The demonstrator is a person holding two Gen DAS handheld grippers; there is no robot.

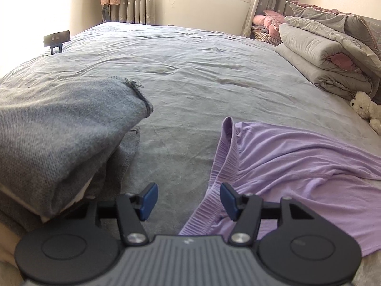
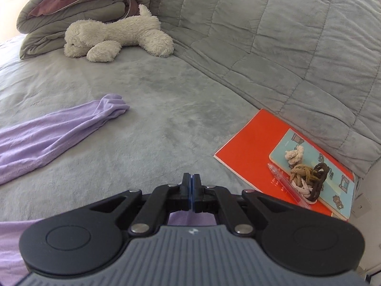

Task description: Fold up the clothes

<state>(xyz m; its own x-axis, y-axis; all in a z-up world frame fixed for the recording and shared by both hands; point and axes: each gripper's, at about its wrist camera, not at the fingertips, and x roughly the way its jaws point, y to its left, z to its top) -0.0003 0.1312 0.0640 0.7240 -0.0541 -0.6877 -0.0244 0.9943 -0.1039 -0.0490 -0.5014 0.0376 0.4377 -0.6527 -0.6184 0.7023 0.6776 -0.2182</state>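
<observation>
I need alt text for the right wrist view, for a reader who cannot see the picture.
The right gripper, jaws shut, hovers over a grey plush bedspread, with a lilac knit garment lying to its left. To the right, a teal notebook with knotted cords lies on an orange book; a white plush toy dog lies farther back.

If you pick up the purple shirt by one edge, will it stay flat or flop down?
Probably flop. The purple shirt looks thin and already lies in soft wrinkles, and its ribbed hem is curled over. It likely feels light, so the rest would dangle and drag on the bed sheet. The sleeve lies limp too.
</observation>
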